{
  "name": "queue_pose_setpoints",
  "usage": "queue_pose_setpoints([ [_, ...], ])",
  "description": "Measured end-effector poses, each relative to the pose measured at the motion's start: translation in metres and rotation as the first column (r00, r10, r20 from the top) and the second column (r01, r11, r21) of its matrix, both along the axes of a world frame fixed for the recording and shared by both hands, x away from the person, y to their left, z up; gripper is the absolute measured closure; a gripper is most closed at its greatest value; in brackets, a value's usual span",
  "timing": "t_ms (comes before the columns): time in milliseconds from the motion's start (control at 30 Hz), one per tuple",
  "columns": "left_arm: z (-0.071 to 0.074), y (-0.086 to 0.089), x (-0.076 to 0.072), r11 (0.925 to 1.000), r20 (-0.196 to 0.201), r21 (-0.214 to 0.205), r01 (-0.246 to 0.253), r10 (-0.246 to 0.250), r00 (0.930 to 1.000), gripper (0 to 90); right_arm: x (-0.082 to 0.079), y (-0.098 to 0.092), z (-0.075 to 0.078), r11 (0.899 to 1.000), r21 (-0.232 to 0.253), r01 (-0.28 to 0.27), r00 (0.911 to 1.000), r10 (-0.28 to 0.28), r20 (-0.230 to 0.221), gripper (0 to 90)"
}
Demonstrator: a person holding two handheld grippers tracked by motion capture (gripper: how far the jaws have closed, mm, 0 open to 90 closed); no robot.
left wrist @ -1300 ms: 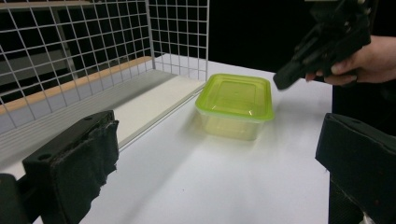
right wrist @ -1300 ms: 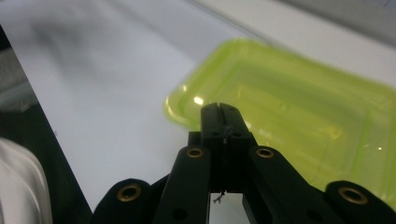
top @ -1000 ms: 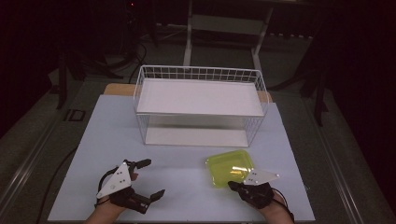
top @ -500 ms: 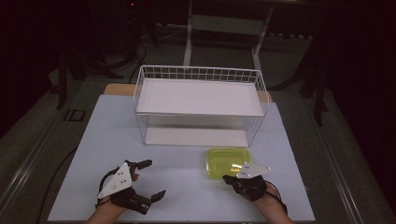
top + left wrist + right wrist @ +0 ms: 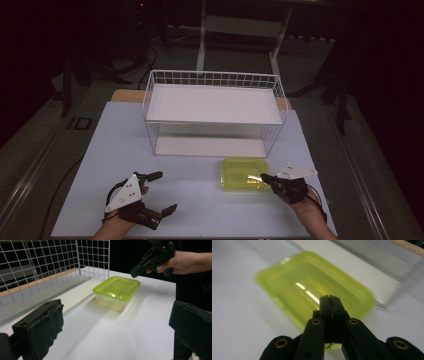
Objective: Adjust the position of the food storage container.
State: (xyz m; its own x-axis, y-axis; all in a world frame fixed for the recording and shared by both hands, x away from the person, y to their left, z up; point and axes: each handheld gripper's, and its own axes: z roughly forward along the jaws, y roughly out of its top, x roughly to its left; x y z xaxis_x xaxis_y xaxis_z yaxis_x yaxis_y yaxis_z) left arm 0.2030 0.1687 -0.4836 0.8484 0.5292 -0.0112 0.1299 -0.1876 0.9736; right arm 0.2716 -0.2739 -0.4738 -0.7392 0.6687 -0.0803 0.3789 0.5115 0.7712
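right gripper (image 5: 264,177) closed, empty; shifted from box's (image 5: 245,173) near edge to its right side, above lid; likely repositioning for grasp; left gripper (image 5: 162,191) wide, idle.

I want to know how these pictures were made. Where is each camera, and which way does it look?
High view: above the table's near edge, looking forward and down; forearms, left gripper, right gripper.
Left gripper view: rides on that gripper, faces the green box; own open jaws.
Right gripper view: rides on that gripper, close over the box; own shut jaws.
All views share the green box.
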Motion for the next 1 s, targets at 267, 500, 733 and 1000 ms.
queue_pose_setpoints([
  [267,-0.001,-0.001,0.001,1.0000,-0.002,0.003,0.003,-0.003,1.0000,0.0,0.024,-0.032,-0.012,0.996,-0.028,0.083,0.9964,-0.084,-0.015,90.0],
  [500,-0.002,-0.001,0.001,1.0000,-0.007,0.004,0.003,-0.003,1.0000,0.0,0.032,-0.026,-0.023,0.997,-0.017,0.076,0.9966,-0.076,-0.032,90.0],
  [733,-0.002,-0.001,0.001,1.0000,-0.008,0.005,0.008,-0.008,0.9999,0.0,0.032,-0.015,-0.022,0.998,-0.035,0.043,0.9986,-0.044,-0.030,90.0],
  [1000,-0.002,-0.001,0.001,1.0000,-0.011,0.003,0.009,-0.009,0.9999,0.0,0.039,0.002,-0.023,0.999,-0.038,0.007,0.9993,-0.009,-0.038,90.0],
])
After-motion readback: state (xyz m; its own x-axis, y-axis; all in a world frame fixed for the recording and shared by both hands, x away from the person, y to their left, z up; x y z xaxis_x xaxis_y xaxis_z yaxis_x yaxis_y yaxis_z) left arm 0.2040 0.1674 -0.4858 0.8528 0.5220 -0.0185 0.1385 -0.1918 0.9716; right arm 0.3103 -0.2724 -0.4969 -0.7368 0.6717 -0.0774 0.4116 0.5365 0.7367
